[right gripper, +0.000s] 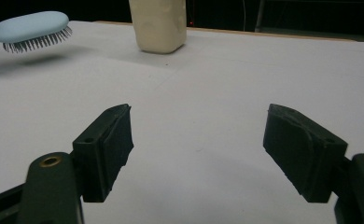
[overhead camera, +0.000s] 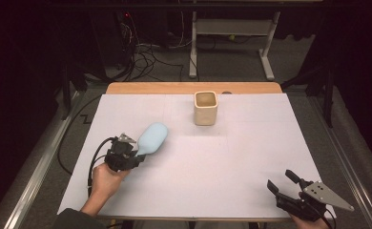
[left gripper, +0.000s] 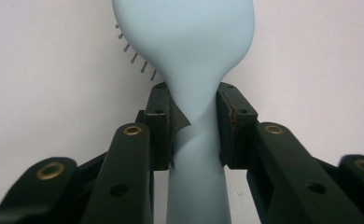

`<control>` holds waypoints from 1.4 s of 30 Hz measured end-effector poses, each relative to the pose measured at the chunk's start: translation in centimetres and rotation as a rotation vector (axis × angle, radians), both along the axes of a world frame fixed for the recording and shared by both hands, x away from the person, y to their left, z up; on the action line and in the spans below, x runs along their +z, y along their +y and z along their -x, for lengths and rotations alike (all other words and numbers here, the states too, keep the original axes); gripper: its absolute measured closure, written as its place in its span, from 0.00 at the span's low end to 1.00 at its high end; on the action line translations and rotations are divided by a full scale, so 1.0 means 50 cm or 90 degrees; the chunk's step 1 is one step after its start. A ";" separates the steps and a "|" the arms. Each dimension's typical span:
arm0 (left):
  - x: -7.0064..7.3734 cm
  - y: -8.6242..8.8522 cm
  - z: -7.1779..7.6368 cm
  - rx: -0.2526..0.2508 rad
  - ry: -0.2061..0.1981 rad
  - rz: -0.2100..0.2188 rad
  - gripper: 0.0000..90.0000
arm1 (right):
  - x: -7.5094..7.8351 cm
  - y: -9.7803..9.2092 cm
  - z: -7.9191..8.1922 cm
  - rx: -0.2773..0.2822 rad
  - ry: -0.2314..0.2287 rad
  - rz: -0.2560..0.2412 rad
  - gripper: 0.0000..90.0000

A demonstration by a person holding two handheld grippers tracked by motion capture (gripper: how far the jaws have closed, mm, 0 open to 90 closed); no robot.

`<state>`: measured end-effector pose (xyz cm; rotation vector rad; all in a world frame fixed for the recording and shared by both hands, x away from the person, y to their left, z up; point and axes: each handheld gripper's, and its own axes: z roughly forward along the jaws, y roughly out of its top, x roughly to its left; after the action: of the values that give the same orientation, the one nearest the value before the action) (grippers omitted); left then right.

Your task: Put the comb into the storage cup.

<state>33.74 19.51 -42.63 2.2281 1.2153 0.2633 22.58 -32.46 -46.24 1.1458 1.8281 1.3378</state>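
Observation:
A pale blue hairbrush [overhead camera: 151,138] is held above the white table sheet at the left, bristles facing down. My left gripper [overhead camera: 135,156] is shut on its handle, and the left gripper view shows both jaws clamped on the hairbrush [left gripper: 194,93] at its neck. From the right gripper view the hairbrush [right gripper: 30,29] hovers clear of the sheet, casting a shadow. A cream square cup [overhead camera: 205,108] stands upright at the back middle, seen too as the cup [right gripper: 158,24]. My right gripper [overhead camera: 282,182] rests open at the front right corner, the same right gripper [right gripper: 198,140] with nothing between its jaws.
The white sheet [overhead camera: 212,157] covers most of the wooden table [overhead camera: 174,88]. Beyond the far edge stand a metal desk frame [overhead camera: 232,43] and tangled cables [overhead camera: 146,57] on the floor. A black cable [overhead camera: 96,157] trails from the left gripper.

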 end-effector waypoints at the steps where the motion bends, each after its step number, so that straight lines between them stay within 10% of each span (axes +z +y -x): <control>1: 0.000 0.000 0.004 -0.005 -0.001 0.001 0.77 | 0.000 0.000 0.000 0.001 0.001 0.001 0.27; 42: -0.002 -0.030 0.104 -0.079 -0.034 0.069 0.77 | 0.012 0.064 -0.008 0.043 -0.008 0.013 0.25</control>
<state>28.56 18.02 -42.72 2.1785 1.0336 0.2008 22.99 -29.24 -45.65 1.0717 1.8823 1.3580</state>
